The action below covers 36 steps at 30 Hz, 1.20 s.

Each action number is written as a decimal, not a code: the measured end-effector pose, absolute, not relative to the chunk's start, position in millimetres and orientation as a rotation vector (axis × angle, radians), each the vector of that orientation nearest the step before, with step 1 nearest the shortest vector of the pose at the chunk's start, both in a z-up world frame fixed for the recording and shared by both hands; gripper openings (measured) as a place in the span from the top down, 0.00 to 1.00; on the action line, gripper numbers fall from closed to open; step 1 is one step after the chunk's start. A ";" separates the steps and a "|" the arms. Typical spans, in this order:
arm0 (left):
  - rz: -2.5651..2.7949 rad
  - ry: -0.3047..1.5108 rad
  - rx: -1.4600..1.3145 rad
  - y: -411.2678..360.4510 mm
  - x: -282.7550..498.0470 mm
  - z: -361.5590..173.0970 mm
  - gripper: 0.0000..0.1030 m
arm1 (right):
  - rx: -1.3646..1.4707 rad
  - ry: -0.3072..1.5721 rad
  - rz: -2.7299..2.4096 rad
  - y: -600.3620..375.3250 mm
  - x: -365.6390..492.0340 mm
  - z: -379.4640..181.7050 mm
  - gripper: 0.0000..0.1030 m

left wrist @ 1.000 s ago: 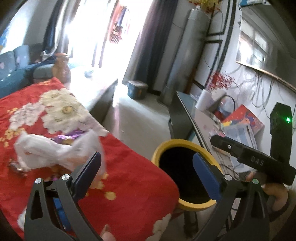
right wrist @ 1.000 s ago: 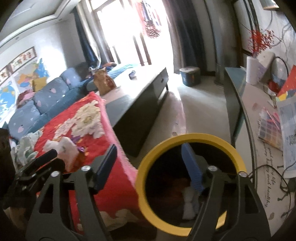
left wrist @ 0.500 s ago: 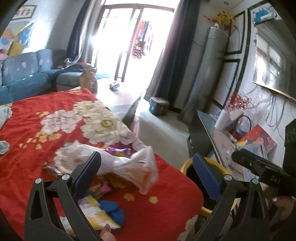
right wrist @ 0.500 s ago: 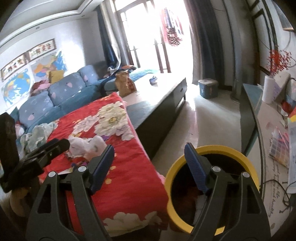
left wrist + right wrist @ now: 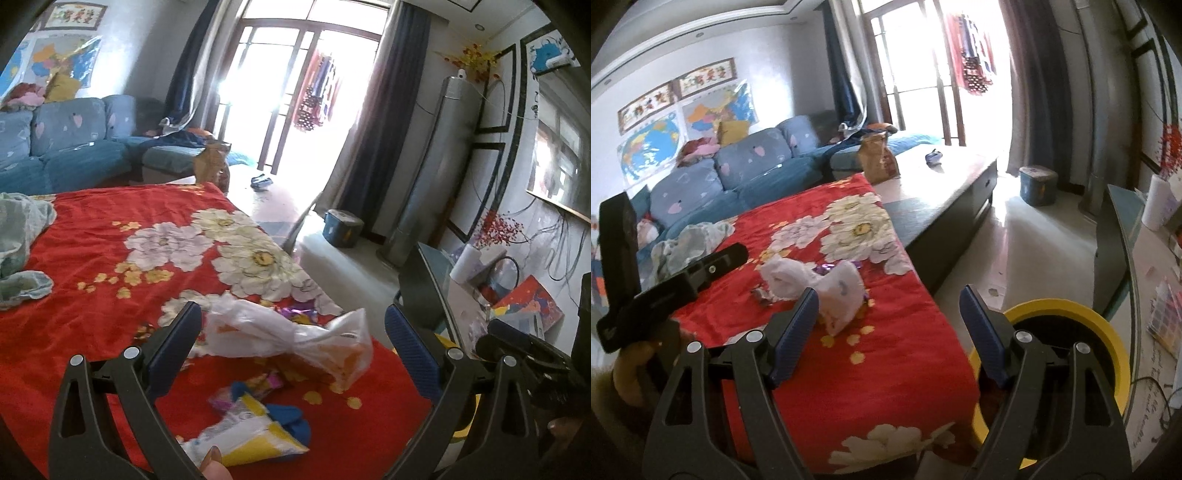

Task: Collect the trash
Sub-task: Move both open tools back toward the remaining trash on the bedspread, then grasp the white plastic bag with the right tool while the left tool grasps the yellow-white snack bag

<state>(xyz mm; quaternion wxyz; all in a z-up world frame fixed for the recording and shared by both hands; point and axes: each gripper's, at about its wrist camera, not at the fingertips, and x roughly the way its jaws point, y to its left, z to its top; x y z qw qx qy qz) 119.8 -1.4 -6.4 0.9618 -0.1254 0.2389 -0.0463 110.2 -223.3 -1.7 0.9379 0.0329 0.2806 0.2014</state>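
Trash lies in a loose heap on the red floral cloth (image 5: 92,258), near the table's corner: a knotted clear plastic bag (image 5: 288,339) on top, purple candy wrappers (image 5: 299,314) behind it, and a yellow-and-white snack wrapper (image 5: 251,435) with a blue scrap (image 5: 291,421) closer to the camera. The left gripper (image 5: 293,350) has swung away from the bin since a second ago, when its right finger sat over the dark opening; now the bag is framed between its wide-spread, empty fingers, and only a sliver of the yellow-rimmed bin (image 5: 1108,332) shows past the right one. The right gripper (image 5: 888,321) has likewise lifted back: a second ago it looked straight down into the bin, and now the bin stands low at the right, beside the table's edge, with the right finger in front of its rim. Its fingers are also spread wide and hold nothing. From that view the plastic bag (image 5: 827,291) sits just beyond the left fingertip, and the left gripper's black body (image 5: 676,280) appears at the left edge.
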 end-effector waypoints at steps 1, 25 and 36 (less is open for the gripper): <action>-0.085 0.484 -0.254 2.7 118.9 -6.8 0.06 | 0.061 0.574 0.421 -219.4 109.8 -1.6 0.31; -0.018 0.547 -0.163 61.6 107.8 -16.7 0.06 | -0.020 0.645 0.488 -155.8 148.6 -21.6 0.27; -0.177 0.682 -0.137 59.7 90.3 -62.0 0.06 | -0.010 0.732 0.475 -145.7 187.8 -51.4 0.27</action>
